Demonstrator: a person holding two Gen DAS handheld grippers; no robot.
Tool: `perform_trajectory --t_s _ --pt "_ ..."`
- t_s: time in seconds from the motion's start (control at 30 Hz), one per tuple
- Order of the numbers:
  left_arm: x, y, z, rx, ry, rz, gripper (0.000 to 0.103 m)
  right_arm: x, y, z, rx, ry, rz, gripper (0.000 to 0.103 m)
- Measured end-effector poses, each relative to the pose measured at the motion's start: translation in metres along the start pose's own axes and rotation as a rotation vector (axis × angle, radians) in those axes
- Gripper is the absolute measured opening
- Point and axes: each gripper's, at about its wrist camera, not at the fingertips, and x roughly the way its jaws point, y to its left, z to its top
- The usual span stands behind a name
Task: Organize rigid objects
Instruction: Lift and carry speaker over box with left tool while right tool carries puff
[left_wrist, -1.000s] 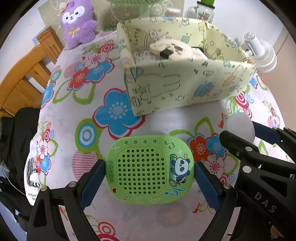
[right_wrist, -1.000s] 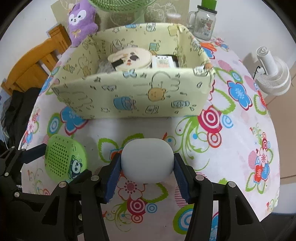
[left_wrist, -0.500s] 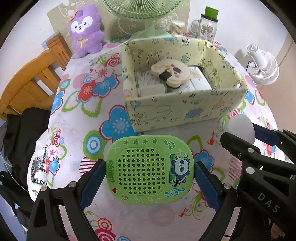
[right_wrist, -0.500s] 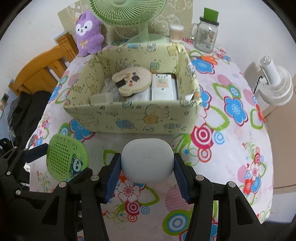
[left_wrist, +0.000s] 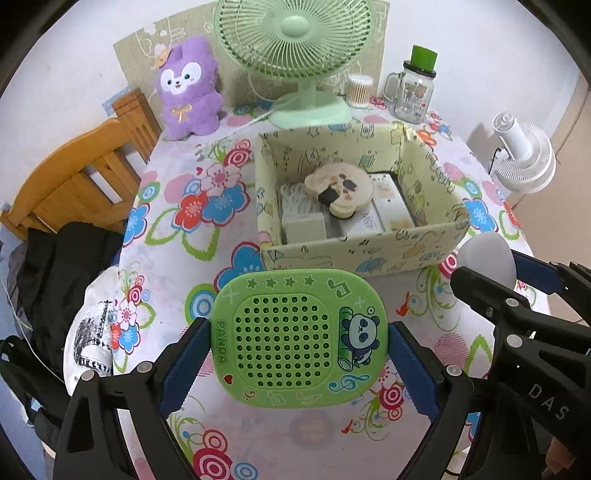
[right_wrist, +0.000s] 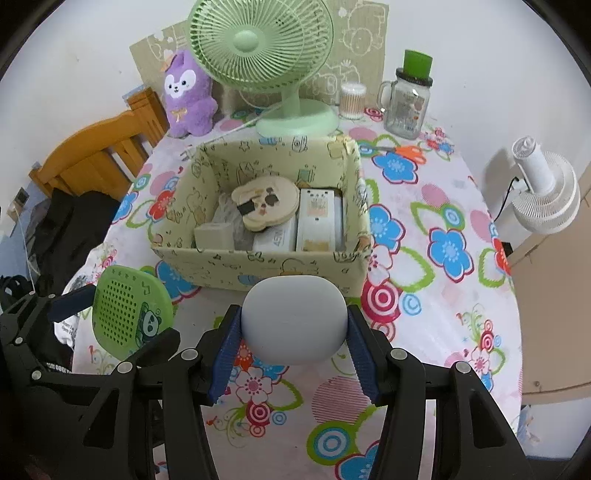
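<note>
1. Left gripper (left_wrist: 297, 363) clamps the green panda case (left_wrist: 299, 334) above the table, just short of the patterned box (left_wrist: 364, 251); carry it level over the near wall
2. Right gripper (right_wrist: 293, 341) pinches the white pod (right_wrist: 294, 319); lower it into a free corner, clear of the bear-shaped tin (right_wrist: 266, 201)

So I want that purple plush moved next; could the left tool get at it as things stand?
Probably not: the left tool is shut on the green panda case, so it cannot take the purple plush.

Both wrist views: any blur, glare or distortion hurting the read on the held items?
Left wrist: sharp, soft even light, no glare; the green panda case prints read clearly; strong fisheye bend and dark corner vignette. Right wrist: equally sharp; the white case looks flat and featureless but not blown out; table edge curves.
</note>
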Motion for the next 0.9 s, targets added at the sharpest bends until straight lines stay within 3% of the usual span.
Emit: perform_trajectory --t_s 0.43,0.9 --pt "-0.021 -0.005 0.021 0.009 -0.05 0.011 0.095 -0.021 -0.004 0.021 -0.01 -0.039 0.008 0.058" --pt "-0.011 -0.012 0.05 0.006 -0.063 -0.012 0.095 -0.012 -0.015 0.052 -0.02 -0.037 0.022 0.058"
